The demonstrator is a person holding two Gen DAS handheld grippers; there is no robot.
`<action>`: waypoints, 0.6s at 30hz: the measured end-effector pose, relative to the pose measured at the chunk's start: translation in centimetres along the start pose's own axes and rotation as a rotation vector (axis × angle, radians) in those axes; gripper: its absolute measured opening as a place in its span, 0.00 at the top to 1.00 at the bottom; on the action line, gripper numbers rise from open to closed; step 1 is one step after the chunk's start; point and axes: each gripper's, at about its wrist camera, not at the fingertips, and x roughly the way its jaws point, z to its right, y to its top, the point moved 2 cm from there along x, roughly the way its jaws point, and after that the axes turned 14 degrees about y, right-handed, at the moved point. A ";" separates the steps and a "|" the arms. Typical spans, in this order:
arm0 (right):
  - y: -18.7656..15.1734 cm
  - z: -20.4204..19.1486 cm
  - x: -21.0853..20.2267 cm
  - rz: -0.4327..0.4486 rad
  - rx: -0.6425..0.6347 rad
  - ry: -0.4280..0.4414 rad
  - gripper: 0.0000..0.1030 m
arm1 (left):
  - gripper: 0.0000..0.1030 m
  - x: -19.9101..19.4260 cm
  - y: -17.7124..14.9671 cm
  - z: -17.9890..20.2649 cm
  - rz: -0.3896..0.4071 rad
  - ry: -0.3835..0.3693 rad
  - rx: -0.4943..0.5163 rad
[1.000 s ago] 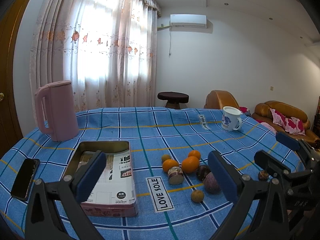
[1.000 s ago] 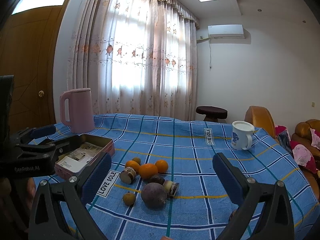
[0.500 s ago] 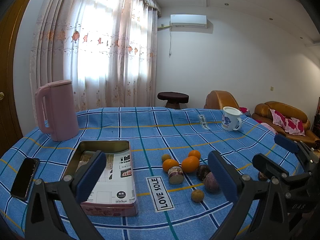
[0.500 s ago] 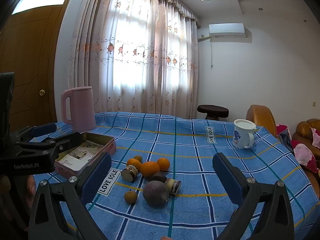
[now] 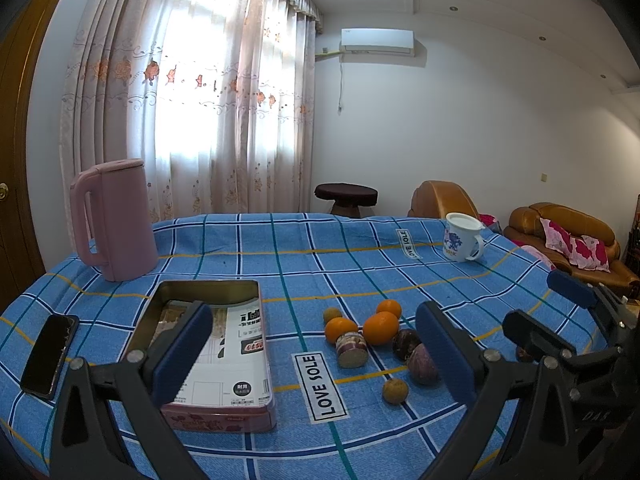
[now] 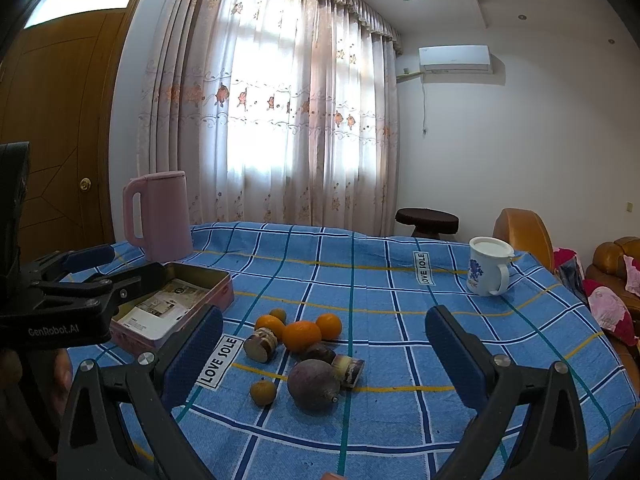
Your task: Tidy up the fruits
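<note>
A cluster of fruit lies mid-table: several oranges (image 5: 381, 327) (image 6: 302, 335), a large purple fruit (image 6: 314, 384) (image 5: 422, 364), a cut purple piece (image 5: 351, 349) (image 6: 260, 345), a small brown fruit (image 5: 395, 391) (image 6: 263, 392). An open pink tin (image 5: 218, 410) (image 6: 218, 294) with a paper inside sits left of them. My left gripper (image 5: 312, 356) is open and empty, above the table's near edge. My right gripper (image 6: 324, 360) is open and empty, facing the fruit. The left gripper also shows in the right wrist view (image 6: 100, 268) beside the tin.
A pink kettle (image 5: 114, 220) (image 6: 158, 216) stands at the back left. A white mug (image 5: 462, 237) (image 6: 488, 266) stands at the back right. A black phone (image 5: 50, 354) lies at the left edge. Sofas (image 5: 568, 236) stand beyond the table on the right.
Both grippers have crept slightly; the fruit sits a little higher in the right wrist view. Nothing was grasped or moved.
</note>
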 end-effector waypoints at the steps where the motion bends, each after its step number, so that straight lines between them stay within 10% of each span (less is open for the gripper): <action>1: 0.0 0.0 0.0 0.000 0.000 0.001 0.01 | 0.00 0.0 0.0 0.0 0.000 0.001 0.000; 18: -3.7 5.7 -0.7 -0.074 0.092 -0.049 0.01 | 0.00 2.9 -3.2 3.6 -0.082 -0.051 0.064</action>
